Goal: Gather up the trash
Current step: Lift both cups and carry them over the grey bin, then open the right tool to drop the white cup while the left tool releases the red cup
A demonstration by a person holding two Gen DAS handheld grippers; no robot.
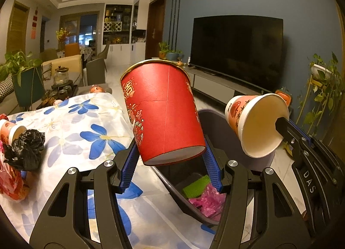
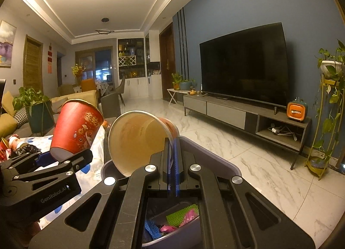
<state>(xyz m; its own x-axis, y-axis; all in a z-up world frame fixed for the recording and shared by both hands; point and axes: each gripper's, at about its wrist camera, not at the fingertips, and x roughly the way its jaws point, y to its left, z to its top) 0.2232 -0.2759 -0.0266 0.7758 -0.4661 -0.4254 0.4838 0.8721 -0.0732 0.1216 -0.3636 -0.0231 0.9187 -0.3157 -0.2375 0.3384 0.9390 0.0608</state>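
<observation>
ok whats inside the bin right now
In the bin: a green mesh piece, pink plastic and something blue. The grippers and cups cover the rest.

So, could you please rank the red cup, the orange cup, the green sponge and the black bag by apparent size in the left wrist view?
1. red cup, nearest the camera, so inflated
2. orange cup
3. black bag
4. green sponge, partly hidden in the bin

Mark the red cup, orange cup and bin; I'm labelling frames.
red cup point(image 1: 166, 111), left wrist view, side wall.
orange cup point(image 2: 138, 141), right wrist view, inner wall.
bin point(image 1: 212, 117), left wrist view, far rim.
</observation>
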